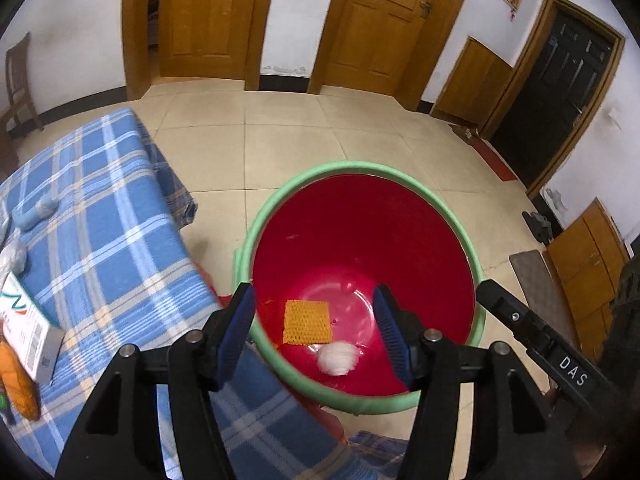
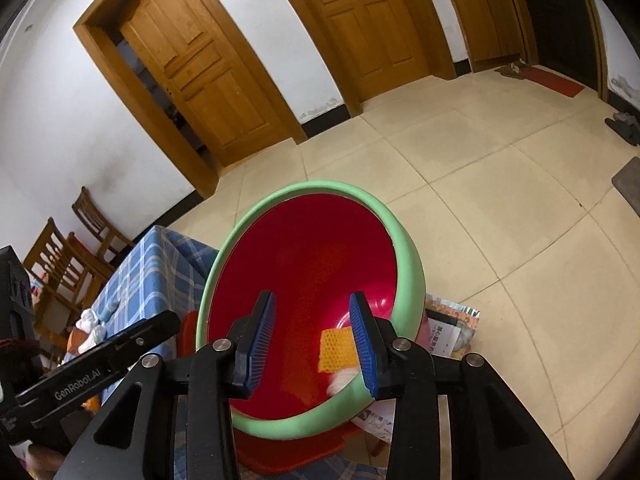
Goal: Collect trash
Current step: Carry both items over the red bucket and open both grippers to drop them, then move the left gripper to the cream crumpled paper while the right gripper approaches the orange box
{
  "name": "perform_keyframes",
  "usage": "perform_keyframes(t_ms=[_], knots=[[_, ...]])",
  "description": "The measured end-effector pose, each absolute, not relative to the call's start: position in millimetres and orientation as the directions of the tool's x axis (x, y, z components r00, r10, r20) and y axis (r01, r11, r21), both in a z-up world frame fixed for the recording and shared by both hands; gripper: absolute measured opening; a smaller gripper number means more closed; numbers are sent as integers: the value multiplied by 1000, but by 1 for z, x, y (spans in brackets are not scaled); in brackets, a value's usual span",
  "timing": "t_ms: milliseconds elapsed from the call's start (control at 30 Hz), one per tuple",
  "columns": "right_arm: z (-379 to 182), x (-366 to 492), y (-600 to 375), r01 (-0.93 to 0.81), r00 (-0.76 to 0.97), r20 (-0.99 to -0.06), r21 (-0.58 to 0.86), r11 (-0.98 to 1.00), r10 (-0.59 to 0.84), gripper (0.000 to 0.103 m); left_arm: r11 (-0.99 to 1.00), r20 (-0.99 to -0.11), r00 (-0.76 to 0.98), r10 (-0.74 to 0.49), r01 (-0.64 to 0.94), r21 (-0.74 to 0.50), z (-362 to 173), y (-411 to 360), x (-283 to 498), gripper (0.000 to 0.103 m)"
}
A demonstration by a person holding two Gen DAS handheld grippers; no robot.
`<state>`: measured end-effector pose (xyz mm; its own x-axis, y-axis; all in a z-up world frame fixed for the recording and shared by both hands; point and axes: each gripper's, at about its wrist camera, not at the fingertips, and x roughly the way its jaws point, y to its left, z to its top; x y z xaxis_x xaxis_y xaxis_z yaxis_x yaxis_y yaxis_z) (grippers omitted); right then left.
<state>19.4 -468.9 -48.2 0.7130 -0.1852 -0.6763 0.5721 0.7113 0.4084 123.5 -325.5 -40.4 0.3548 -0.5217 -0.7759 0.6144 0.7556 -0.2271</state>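
Left wrist view: my left tool point(image 1: 316, 332) hangs over the red bin point(image 1: 360, 240) with the green rim, jaws spread, nothing between them. Bin bottom holds an orange mesh square point(image 1: 307, 322) and a white crumpled wad point(image 1: 338, 358), touching or nearly so. Looks like the drop step is done for this piece; that is my guess. More trash sits on the blue plaid worktop point(image 1: 100, 220) to the left: a white box point(image 1: 30, 328), an orange wrapper point(image 1: 18, 384), a clear bag point(image 1: 12, 256), a pale blue item point(image 1: 38, 212). Next move: swing left, clear the bin rim, come down on one of these. The box lies near the worktop edge, so approach from above.

Right wrist view: my right tool point(image 2: 312, 344) is also released, empty, jaws apart, right fingertip point(image 2: 364, 344) just at the near rim of the red bin point(image 2: 304, 248). Mesh square point(image 2: 336, 350) and white wad point(image 2: 340, 378) sit low inside. Papers point(image 2: 448, 332) lie on the floor right of the bin. Tiled floor point(image 2: 480, 200) beyond is open, plenty of room; the worktop point(image 2: 156, 268) and chairs point(image 2: 76, 248) crowd the left.
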Motion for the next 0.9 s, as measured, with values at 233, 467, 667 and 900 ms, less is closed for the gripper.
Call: perform_keyframes(t_ms=[233,467,667,900], knots=[[-39,17,-455,555,721,-670,405,727,-177,41,788,-758,396,-518,565,-243,-27,-293,120,61],[-25,19,-430,524,735,-658,398,753,-163,45,820,-740,453,-497,523,-231,-14,-252,118,61],[-19,23,-405,482,745,-655,397,781,-127,46,847,-730,491,-475,481,-227,-8,-218,117,61],[-13,35,-373,438,740,-668,382,814,-85,47,874,-721,527,-451,424,-237,-3,-177,118,61]])
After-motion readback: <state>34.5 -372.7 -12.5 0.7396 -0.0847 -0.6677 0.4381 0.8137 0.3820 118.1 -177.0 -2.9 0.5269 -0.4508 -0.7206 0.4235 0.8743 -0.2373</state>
